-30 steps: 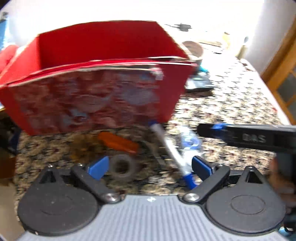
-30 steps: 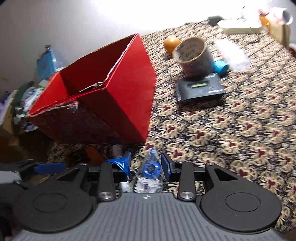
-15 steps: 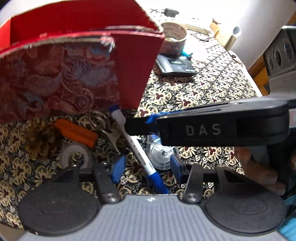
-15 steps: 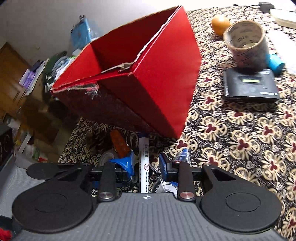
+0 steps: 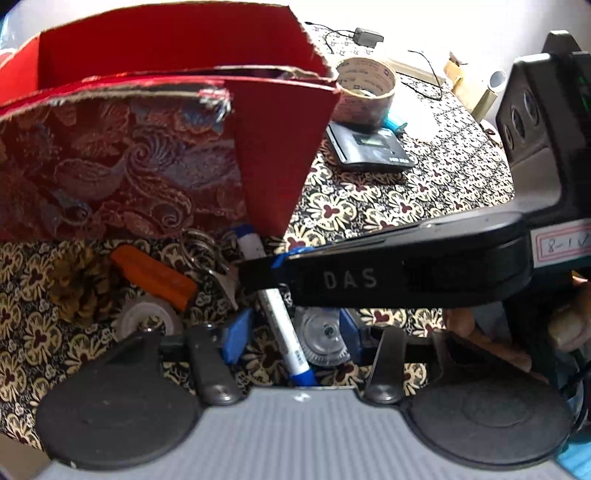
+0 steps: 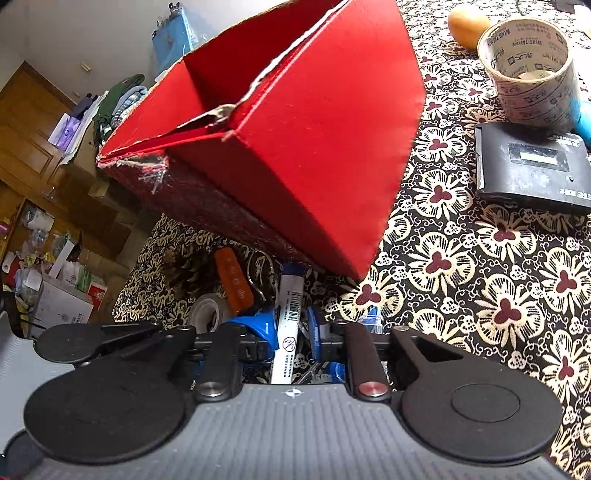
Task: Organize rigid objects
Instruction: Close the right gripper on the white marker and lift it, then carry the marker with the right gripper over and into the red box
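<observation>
A red box (image 5: 177,122) (image 6: 295,147) stands on the patterned tablecloth. In front of it lie a white marker with blue ends (image 5: 280,325) (image 6: 288,325), an orange bar (image 5: 155,273) (image 6: 232,280), a key ring (image 5: 207,254), a small tape roll (image 5: 147,321) (image 6: 207,314), a pine cone (image 5: 77,291) and a clear correction-tape dispenser (image 5: 325,339). My left gripper (image 5: 291,336) is open, its fingers either side of the marker and dispenser. My right gripper (image 6: 291,332) is open, straddling the marker; its body (image 5: 406,273) crosses the left wrist view.
A wide packing-tape roll (image 6: 532,70) (image 5: 365,92) sits on a black scale (image 6: 532,166) (image 5: 369,147) at the right. An orange fruit (image 6: 469,22) lies beyond. A charger and cable (image 5: 365,37) lie at the far edge. Cluttered shelves (image 6: 44,258) stand left of the table.
Both grippers have come lower and closer to the pile in front of the box. The right gripper has shifted left from the dispenser to straddle the marker.
</observation>
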A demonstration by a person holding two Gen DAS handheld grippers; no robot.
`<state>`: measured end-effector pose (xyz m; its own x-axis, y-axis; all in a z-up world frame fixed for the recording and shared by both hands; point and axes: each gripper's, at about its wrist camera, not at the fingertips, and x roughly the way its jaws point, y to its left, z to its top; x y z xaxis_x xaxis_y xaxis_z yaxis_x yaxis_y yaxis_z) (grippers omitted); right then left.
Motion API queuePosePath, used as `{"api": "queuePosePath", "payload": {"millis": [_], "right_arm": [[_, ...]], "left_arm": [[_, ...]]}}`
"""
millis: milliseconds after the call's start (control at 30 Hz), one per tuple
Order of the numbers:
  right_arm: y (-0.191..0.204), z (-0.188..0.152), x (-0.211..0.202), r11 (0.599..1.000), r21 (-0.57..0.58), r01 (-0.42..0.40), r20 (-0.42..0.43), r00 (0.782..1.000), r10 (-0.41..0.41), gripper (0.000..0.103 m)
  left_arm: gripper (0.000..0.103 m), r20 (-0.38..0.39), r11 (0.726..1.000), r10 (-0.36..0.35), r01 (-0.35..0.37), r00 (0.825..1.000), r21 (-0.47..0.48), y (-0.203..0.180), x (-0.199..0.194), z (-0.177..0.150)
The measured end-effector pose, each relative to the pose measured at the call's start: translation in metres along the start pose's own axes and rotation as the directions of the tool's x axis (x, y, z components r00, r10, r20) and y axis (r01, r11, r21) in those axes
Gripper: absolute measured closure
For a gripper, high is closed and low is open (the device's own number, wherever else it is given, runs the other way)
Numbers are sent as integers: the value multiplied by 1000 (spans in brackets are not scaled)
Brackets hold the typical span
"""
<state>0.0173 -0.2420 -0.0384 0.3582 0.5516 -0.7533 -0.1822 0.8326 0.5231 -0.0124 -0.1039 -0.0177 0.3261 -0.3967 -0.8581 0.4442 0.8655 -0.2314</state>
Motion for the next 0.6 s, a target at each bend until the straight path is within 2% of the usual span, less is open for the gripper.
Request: {"api": "queuePosePath", "payload": {"millis": [33,133,233,400,600], "right_arm": [[-2,0,0,1000,5,-12,0,1000,12,103],[-12,1,-2,998,36,-42,2,999,42,103],[-19,1,-7,997,57,-59,12,998,58,103],[-29,3,-23,991,97,-88,24,996,86,103],[-43,2,-57,980,152,-126,82,990,114,103]], "left_arm": [[76,-7,1000,-1,1,1000,1,-1,2,1],[88,-27,1000,16,-16,1000,-4,-3,9,2],[89,-14,1000,20,-20,1000,-15,-4,8,4],[89,4,999,35,-36,999,35,-17,1,5],[89,47,992,-15,9,999,125,-35,-21,17]]}}
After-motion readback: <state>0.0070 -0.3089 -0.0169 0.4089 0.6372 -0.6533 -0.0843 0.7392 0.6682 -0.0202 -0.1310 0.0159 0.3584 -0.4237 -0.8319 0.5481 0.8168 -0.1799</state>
